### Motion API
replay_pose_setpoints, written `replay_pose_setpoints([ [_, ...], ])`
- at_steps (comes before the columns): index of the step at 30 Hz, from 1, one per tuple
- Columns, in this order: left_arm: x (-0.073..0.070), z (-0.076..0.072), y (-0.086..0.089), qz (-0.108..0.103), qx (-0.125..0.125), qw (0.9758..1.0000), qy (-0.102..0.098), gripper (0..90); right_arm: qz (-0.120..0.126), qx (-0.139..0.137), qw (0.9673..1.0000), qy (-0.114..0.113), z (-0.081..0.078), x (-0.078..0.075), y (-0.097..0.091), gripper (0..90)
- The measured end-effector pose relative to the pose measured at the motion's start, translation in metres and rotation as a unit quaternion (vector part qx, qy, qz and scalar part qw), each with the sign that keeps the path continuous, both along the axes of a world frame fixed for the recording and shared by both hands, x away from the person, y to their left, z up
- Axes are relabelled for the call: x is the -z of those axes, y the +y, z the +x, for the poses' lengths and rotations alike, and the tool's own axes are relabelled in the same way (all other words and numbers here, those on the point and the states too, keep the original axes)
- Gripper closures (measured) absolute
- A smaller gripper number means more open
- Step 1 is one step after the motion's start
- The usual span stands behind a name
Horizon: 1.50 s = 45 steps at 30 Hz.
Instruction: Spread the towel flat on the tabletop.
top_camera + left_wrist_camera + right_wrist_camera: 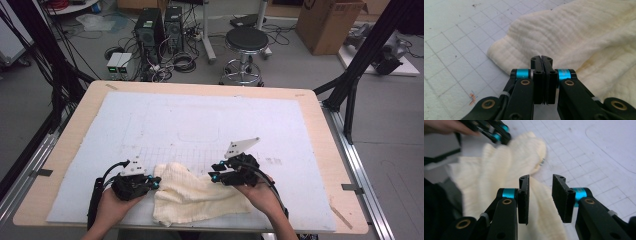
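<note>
Cream cloth (192,192), soft and limp, is spread on the surface (200,125) between both tools; the left tool (541,58) is closed empty, the right tool (541,180) parted; an edge should be pinched

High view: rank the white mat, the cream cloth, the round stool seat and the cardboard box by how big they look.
1. white mat
2. cream cloth
3. cardboard box, cut by the frame edge
4. stool seat
Box and stool stand farther off, so their true sizes stay unsure.
</note>
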<state>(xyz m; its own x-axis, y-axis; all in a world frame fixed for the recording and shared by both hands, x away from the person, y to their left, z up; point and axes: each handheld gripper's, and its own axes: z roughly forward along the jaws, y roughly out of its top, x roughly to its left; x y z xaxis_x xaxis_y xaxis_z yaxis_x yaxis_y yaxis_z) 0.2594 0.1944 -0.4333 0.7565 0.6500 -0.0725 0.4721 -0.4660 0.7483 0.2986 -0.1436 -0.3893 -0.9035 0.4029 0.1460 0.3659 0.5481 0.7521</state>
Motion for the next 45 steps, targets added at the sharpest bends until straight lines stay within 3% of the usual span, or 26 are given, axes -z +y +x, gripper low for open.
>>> replay_pose_setpoints([
  [3, 0.0, 0.0, 0.0, 0.001, 0.001, 1.0, -0.001, 87.9, -0.038, -0.001, 0.9992, 0.01, 0.01, 0.015, 0.011, 66.1],
  [8, 0.001, 0.0, -0.001, -0.002, 0.001, 1.0, -0.003, 87.8, -0.068, -0.005, 0.9972, 0.028, 0.017, 0.034, 0.02, 67.0],
  [12, 0.0, 0.001, 0.0, -0.002, 0.005, 1.0, -0.003, 87.8, -0.088, -0.015, 0.9955, 0.033, 0.018, 0.041, 0.025, 76.6],
  [13, 0.0, 0.002, 0.0, -0.005, 0.003, 1.0, -0.002, 87.8, -0.089, -0.017, 0.9955, 0.026, 0.017, 0.041, 0.026, 84.3],
  [14, 0.0, 0.002, 0.001, -0.005, 0.002, 1.0, -0.003, 87.8, -0.086, -0.028, 0.9954, 0.033, 0.018, 0.04, 0.025, 86.6],
  [16, 0.0, 0.003, 0.001, -0.008, 0.001, 1.0, -0.002, 87.9, -0.089, -0.024, 0.9954, 0.026, 0.018, 0.039, 0.023, 87.4],
  [21, -0.001, 0.007, 0.001, -0.015, -0.005, 0.9999, -0.005, 87.9, -0.06, 0.039, 0.9975, 0.001, 0.019, 0.021, -0.004, 88.0],
  [24, -0.003, 0.012, -0.001, -0.021, -0.013, 0.9997, -0.009, 87.9, -0.053, 0.085, 0.9949, -0.017, 0.019, 0.011, -0.027, 87.9],
  [27, -0.004, 0.019, -0.007, -0.027, -0.022, 0.9993, -0.011, 88.0, -0.036, 0.139, 0.9889, -0.038, 0.015, -0.001, -0.056, 87.8],
  [29, -0.004, 0.022, -0.01, -0.024, -0.018, 0.9995, -0.009, 88.0, -0.028, 0.157, 0.9863, -0.042, 0.011, -0.004, -0.067, 87.8],
  [30, -0.004, 0.022, -0.011, -0.022, -0.017, 0.9996, -0.008, 88.0, -0.025, 0.158, 0.9864, -0.035, 0.007, -0.002, -0.072, 87.7],
  [32, -0.003, 0.02, -0.012, -0.017, -0.008, 0.9998, -0.003, 88.0, -0.046, 0.157, 0.9862, -0.026, 0.001, 0.007, -0.076, 87.1],
  [34, -0.003, 0.019, -0.012, -0.014, -0.002, 0.9999, 0.004, 87.2, -0.055, 0.143, 0.9882, 0.003, -0.001, 0.019, -0.077, 84.2],
  [36, -0.005, 0.017, -0.01, -0.017, 0.002, 0.9998, 0.007, 79.0, -0.066, 0.141, 0.9878, 0.009, -0.003, 0.027, -0.078, 75.6],
  [38, -0.007, 0.015, -0.007, -0.028, -0.006, 0.9996, 0.008, 71.7, -0.047, 0.138, 0.9893, 0.002, -0.005, 0.025, -0.08, 71.6],
  [41, -0.009, 0.021, -0.001, -0.038, -0.035, 0.9986, 0.009, 63.9, -0.024, 0.148, 0.9887, -0.006, -0.002, 0.015, -0.082, 66.0],
  [45, -0.01, 0.031, 0.004, -0.052, -0.069, 0.9962, 0.01, 61.5, -0.006, 0.156, 0.9875, -0.017, 0.01, 0.008, -0.08, 63.9],
])
